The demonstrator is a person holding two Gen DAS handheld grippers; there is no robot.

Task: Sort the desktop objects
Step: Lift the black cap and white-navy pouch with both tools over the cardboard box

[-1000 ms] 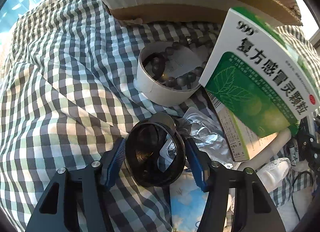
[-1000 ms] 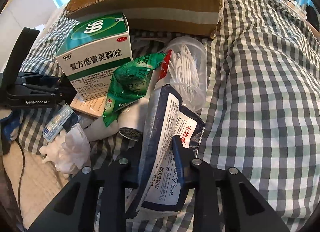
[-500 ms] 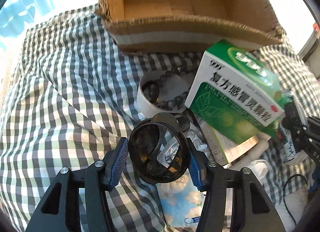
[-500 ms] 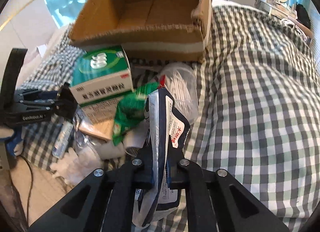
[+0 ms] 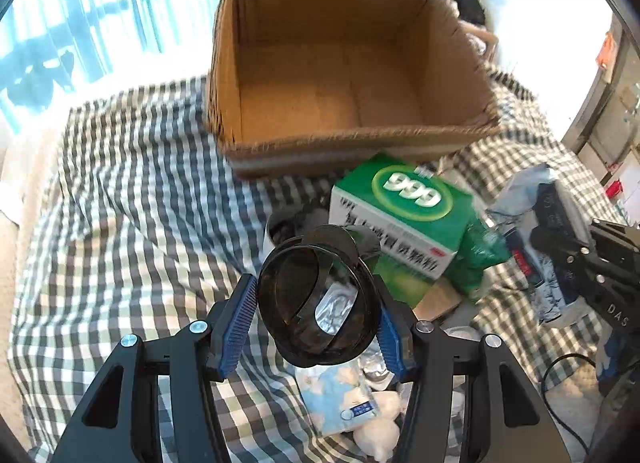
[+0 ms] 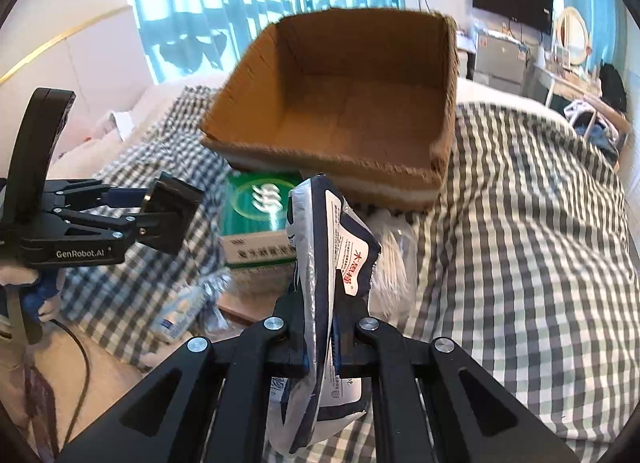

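Your left gripper (image 5: 318,317) is closed on a dark round container (image 5: 316,303), one blue pad pressed on each side of it, and it is held in the air above the clutter. Your right gripper (image 6: 322,337) has its fingers nearly together, pinching a flat navy and white packet (image 6: 332,263) that stands upright between them.

Just beyond both grippers lies the pile on the checked cloth (image 5: 132,223): a green medicine box (image 5: 400,219), a small green pouch (image 5: 480,255) beside it and a clear tub of cotton swabs (image 6: 394,259). Further away stands the open cardboard box (image 5: 340,75), and no item shows inside it.

I judge you are in the carrying step, with both items lifted. The next move calls for bringing each one forward over the near wall of the box, high enough not to catch the rim, then opening the fingers there.
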